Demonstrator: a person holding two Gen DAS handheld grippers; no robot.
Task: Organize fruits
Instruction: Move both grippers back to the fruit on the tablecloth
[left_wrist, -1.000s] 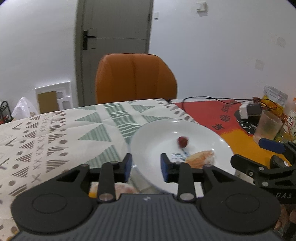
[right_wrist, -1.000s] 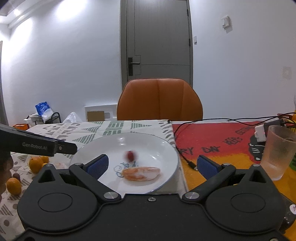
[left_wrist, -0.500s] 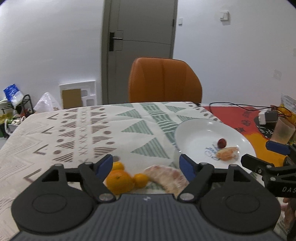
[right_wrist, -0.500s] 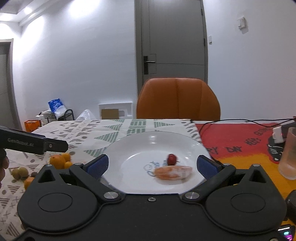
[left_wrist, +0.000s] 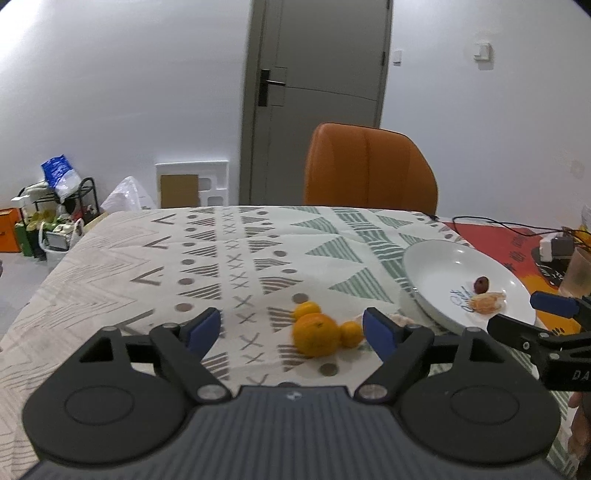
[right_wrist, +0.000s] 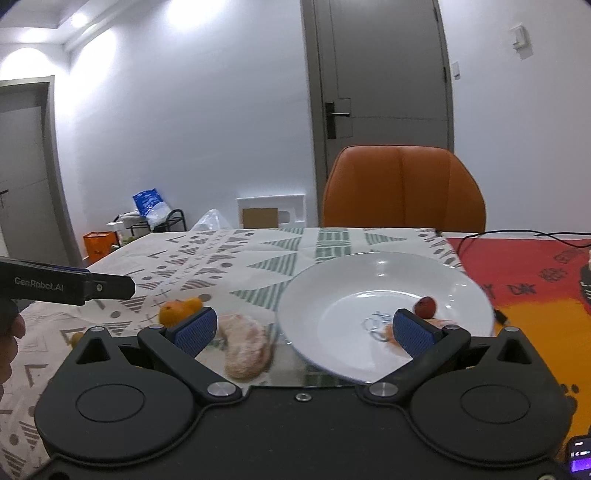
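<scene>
My left gripper (left_wrist: 291, 326) hovers low over the patterned tablecloth, its jaws opening wide. One large orange (left_wrist: 316, 334) and two small ones lie on the cloth just ahead, between the fingers' lines and untouched. A pale peeled fruit piece (right_wrist: 245, 343) lies left of the white plate (right_wrist: 388, 277). The plate (left_wrist: 436, 273) holds a small red fruit (right_wrist: 424, 305) and a peeled orange segment (left_wrist: 487, 302). My right gripper (right_wrist: 304, 328) stands open at the plate's near rim, gripping nothing. The oranges (right_wrist: 179, 308) show beyond its left finger.
An orange chair (left_wrist: 369, 166) stands at the table's far side. A red and orange mat (right_wrist: 524, 295) with a black cable lies right of the plate, and a frosted cup (left_wrist: 580, 273) and a charger are further right. The table's left edge drops off to floor clutter.
The left gripper has gone from nearly shut over the plate to wide open and has swung left to the oranges. The right gripper has drifted left, bringing the pale peeled piece into its view.
</scene>
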